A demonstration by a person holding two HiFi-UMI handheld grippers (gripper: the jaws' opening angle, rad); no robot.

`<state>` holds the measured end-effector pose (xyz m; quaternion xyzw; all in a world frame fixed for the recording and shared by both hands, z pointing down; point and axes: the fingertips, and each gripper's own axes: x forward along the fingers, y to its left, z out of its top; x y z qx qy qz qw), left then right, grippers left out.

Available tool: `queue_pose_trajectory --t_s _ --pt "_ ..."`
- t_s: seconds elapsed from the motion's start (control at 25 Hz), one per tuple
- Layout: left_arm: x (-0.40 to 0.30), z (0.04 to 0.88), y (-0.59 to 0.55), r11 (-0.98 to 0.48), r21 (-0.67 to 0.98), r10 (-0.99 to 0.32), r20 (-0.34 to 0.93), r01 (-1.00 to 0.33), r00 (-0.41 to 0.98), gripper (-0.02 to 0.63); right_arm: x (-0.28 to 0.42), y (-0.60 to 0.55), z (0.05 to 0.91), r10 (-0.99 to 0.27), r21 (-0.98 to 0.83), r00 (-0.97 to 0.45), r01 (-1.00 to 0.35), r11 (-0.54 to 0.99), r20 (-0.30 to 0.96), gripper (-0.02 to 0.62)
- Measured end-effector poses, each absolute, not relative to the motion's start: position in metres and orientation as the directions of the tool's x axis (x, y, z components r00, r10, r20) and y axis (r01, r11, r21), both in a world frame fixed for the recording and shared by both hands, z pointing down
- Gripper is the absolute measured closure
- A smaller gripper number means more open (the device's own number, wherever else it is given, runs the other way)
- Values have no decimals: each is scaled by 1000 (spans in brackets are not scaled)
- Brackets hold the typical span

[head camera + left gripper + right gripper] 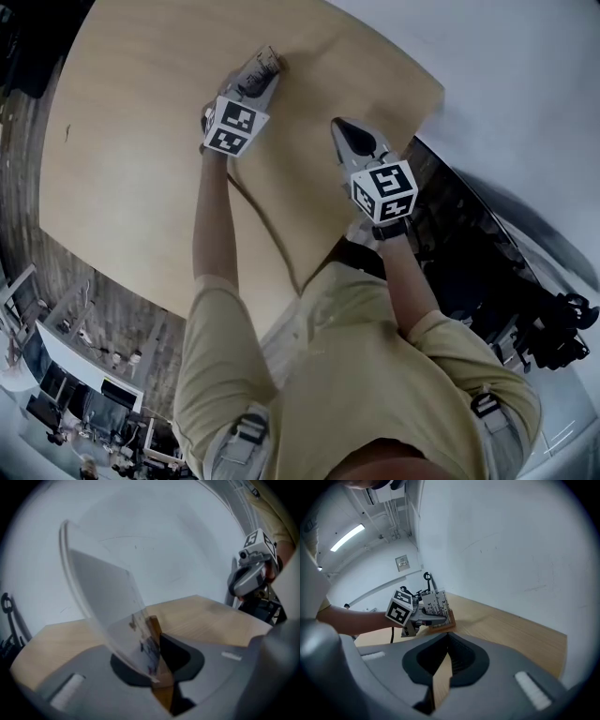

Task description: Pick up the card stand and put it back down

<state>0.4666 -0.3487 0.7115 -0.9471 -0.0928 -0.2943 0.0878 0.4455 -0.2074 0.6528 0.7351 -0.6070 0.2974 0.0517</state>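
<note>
The card stand (437, 604) is a clear sheet with small print in a wooden base (444, 626), near the table's far edge. My left gripper (261, 80) is shut on it from the side. In the left gripper view the clear sheet (101, 592) leans between the jaws, with the wooden base (153, 626) behind it, and the left gripper (157, 662) is closed on it. Whether the base touches the table (131, 159) I cannot tell. My right gripper (343, 128) hovers over the table to the right, shut (449, 660) and holding nothing.
A pale wall rises just behind the round-cornered wooden table (515, 634). Dark equipment (558, 333) stands on the floor to the right. Desks and clutter (75, 375) lie at the lower left. A black hooked stand (426, 577) rises behind the left gripper.
</note>
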Motion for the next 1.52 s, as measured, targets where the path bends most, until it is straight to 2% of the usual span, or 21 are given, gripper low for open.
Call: queue_pose_trajectory --t_s 0.32,0.36,0.44,0.48,0.52,0.64,0.84,1.12,1.52 --pt "472 723 -352 -970 -119 106 576 212 810 538 449 -207 659 -858 -284 77 -925 -251 508 592" --pt "471 723 -353 -972 -118 99 579 203 809 497 448 -206 659 -857 -283 75 -926 -250 509 592" --pt "470 717 -351 -977 -96 102 571 190 815 346 448 -202 659 -857 -283 75 -926 -250 509 592" --pt "470 713 -350 -981 -82 102 563 178 820 291 449 -201 658 -857 -284 77 -925 -252 509 591" --pt "470 709 -350 -984 -73 97 559 165 824 263 450 -199 657 -858 -286 80 -924 -255 508 592" --pt "459 703 -351 -989 -77 60 569 126 820 236 446 -194 650 -863 -292 78 -923 -252 500 592" --pt "427 677 -342 -997 -63 -7 551 34 834 236 429 -185 623 -881 -281 65 -934 -219 469 592" --pt "370 606 -272 -985 -1 -155 437 -172 886 254 390 -133 567 -922 -259 67 -950 -176 381 592" --pt "277 475 -162 -933 24 -341 258 -359 904 385 326 -39 468 -969 -190 117 -969 -160 220 592"
